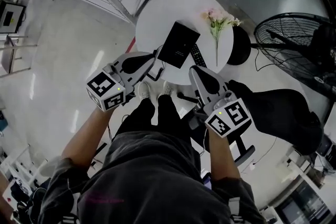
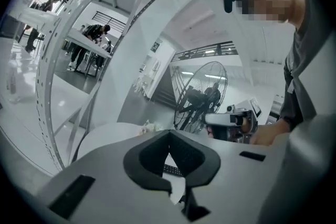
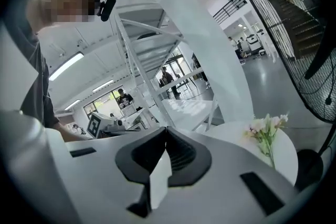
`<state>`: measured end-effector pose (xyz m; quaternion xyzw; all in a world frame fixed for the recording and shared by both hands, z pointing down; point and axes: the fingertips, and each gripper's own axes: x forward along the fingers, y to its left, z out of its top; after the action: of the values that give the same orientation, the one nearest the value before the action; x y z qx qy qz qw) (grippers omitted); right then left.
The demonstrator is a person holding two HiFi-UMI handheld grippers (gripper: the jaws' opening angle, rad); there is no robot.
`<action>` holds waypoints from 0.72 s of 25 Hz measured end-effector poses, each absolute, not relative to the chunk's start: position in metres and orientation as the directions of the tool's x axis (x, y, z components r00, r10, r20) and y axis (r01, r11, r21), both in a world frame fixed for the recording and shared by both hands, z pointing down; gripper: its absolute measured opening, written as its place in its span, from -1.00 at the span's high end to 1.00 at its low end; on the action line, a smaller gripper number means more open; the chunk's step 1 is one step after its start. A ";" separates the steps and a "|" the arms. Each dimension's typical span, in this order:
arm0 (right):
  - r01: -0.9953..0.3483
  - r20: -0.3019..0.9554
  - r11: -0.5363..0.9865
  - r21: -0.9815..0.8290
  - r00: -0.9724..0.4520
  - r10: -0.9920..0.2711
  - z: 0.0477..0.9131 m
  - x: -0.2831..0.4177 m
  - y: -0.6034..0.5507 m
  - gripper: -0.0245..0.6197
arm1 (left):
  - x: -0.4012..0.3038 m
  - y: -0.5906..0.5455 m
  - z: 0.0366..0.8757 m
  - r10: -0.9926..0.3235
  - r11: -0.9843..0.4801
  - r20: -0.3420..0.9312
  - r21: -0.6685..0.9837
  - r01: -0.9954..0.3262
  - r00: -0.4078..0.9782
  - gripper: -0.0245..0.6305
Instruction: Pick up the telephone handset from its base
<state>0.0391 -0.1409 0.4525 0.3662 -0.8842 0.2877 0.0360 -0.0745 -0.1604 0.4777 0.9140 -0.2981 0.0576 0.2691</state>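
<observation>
While my left claw [image 1: 151, 59] and right claw [image 1: 195, 70] are both clenched shut, the phone [image 1: 178, 43] lies just ahead between them.

phone too small to read, fan cut off

in the head view the black telephone [image 1: 178, 44], near the round table's [image 1: 157, 13] front edge, is too small to tell handset from base. the left gripper [image 1: 153, 60] covers part of that edge. the fan [image 1: 294, 44] runs off the picture's right side. both gripper views hide most of the tabletop.
</observation>
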 end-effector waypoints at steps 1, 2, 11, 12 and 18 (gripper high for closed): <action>-0.664 0.278 0.566 -0.488 -0.733 -0.621 0.458 0.040 -0.143 0.86 | -0.072 -0.165 0.487 -0.513 -0.672 0.279 0.459 -0.582 0.812 0.88; -0.661 0.283 0.565 -0.494 -0.737 -0.614 0.464 0.042 -0.144 0.86 | -0.070 -0.169 0.497 -0.512 -0.666 0.292 0.458 -0.588 0.808 0.88; -0.663 0.338 0.535 -0.523 -0.738 -0.584 0.506 0.062 -0.154 0.86 | -0.059 -0.199 0.580 -0.481 -0.623 0.385 0.482 -0.616 0.788 0.88; -0.666 0.344 0.532 -0.523 -0.736 -0.583 0.510 0.063 -0.156 0.86 | -0.058 -0.201 0.587 -0.477 -0.621 0.393 0.482 -0.618 0.786 0.88; -0.677 0.372 0.508 -0.532 -0.726 -0.578 0.534 0.074 -0.163 0.86 | -0.046 -0.214 0.634 -0.433 -0.614 0.449 0.488 -0.620 0.782 0.81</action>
<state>0.0736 -0.1634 0.5342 0.3627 -0.8652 0.3383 0.0733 -0.0462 -0.2138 0.6338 0.8867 -0.2970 0.1448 0.3235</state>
